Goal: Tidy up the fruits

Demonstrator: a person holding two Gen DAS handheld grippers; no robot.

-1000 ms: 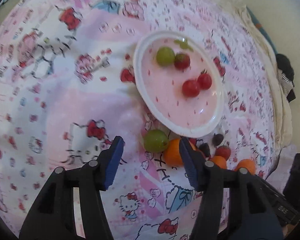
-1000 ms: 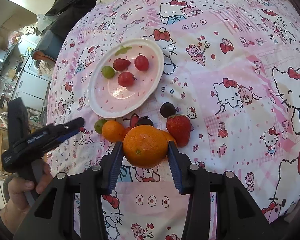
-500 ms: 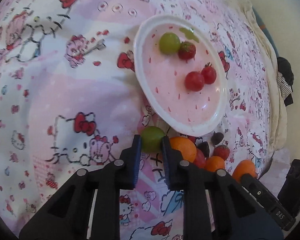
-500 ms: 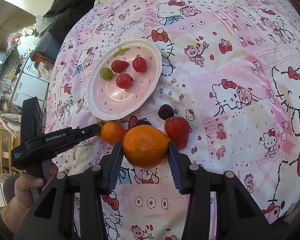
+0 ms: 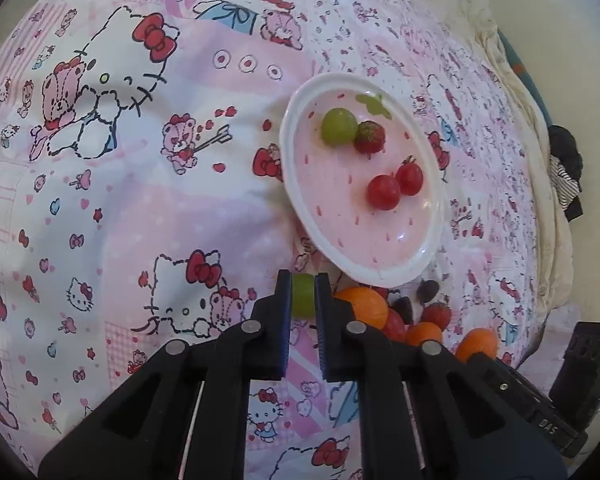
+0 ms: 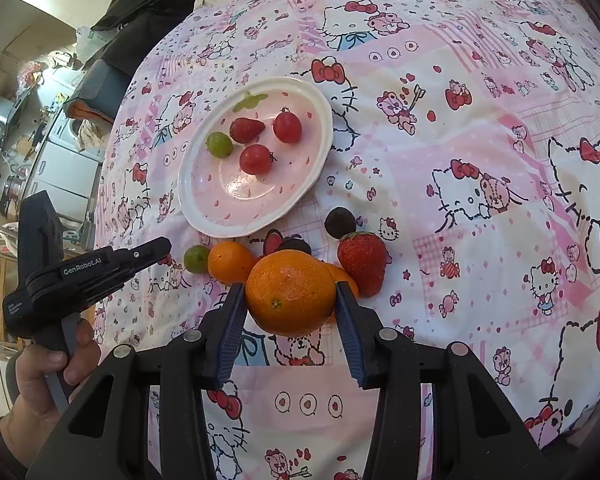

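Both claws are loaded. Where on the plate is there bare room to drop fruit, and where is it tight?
The plate is bare across its near half, below the cherry tomatoes; its far half holds those, a strawberry and a grape. It is crowded just off the near rim, where loose fruit clusters around the orange in the right claw and the green grape in the left claw.

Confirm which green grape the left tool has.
The green grape off the plate, beside the small orange, sits clamped in the left tool. The other grape lies on the plate beside a strawberry.
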